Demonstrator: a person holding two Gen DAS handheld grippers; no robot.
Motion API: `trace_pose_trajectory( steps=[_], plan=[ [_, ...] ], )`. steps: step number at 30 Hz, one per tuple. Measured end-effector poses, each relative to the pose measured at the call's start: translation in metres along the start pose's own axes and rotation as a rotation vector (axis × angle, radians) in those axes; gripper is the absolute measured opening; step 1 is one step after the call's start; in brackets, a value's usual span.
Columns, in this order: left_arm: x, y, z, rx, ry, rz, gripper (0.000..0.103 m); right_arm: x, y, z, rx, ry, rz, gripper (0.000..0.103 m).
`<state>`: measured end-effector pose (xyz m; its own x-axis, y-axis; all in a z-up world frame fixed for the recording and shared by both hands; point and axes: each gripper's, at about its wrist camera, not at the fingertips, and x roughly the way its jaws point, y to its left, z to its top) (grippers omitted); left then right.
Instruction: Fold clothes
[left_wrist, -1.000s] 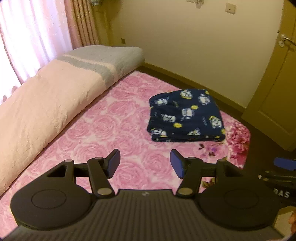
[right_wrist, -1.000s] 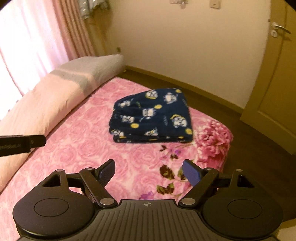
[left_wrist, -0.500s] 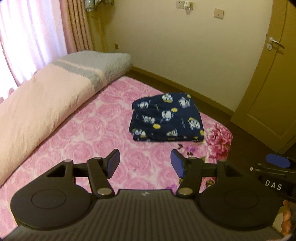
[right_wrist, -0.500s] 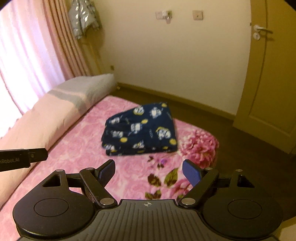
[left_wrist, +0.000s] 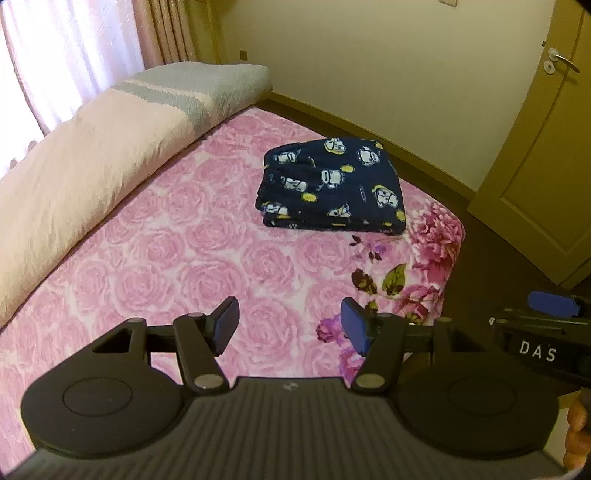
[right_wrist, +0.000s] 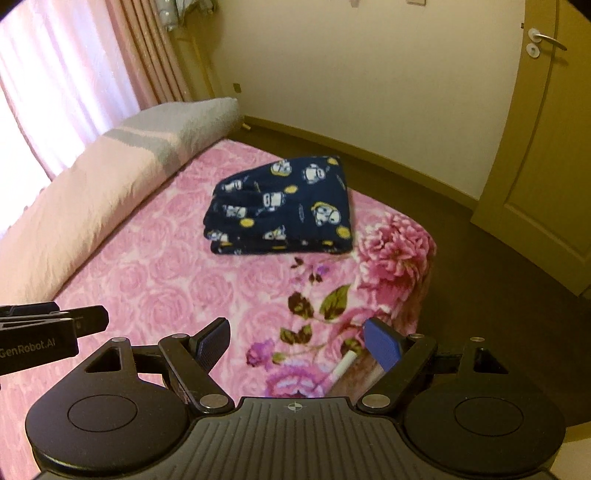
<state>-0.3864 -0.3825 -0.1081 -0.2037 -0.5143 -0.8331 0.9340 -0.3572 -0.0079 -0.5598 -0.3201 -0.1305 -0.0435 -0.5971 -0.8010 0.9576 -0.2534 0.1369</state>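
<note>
A dark blue garment (left_wrist: 332, 188) with a cartoon print lies folded into a neat stack near the far corner of the pink floral bed (left_wrist: 192, 266). The same folded garment (right_wrist: 284, 208) sits mid-frame in the right wrist view. My left gripper (left_wrist: 290, 325) hovers open over the bed, well short of the stack, with nothing between its blue pads. My right gripper (right_wrist: 295, 341) is open too, held above the bed's flowered edge. Each gripper shows at the side of the other's view.
A long pink and grey bolster (left_wrist: 103, 162) runs along the bed's left side under pink curtains (right_wrist: 74, 70). Dark floor (right_wrist: 480, 295) lies beyond the bed's right edge. A closed door (left_wrist: 546, 155) stands at the right, a cream wall behind.
Both grippers have drawn back and away from the folded garment, which looks smaller and farther off. More of the bed's flowered front edge shows. Both stay open.
</note>
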Motion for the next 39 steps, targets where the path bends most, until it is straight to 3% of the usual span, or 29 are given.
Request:
trace_pose_trajectory(
  steps=[15,39],
  plan=[
    [0.007,-0.012,0.002,-0.031,0.021,0.006,0.059,0.002,-0.011,0.007,-0.037,0.03,-0.004,0.083],
    [0.063,-0.007,0.031,-0.031,0.077,0.03,0.059,0.061,-0.013,0.037,-0.045,0.102,0.014,0.083]
  ],
)
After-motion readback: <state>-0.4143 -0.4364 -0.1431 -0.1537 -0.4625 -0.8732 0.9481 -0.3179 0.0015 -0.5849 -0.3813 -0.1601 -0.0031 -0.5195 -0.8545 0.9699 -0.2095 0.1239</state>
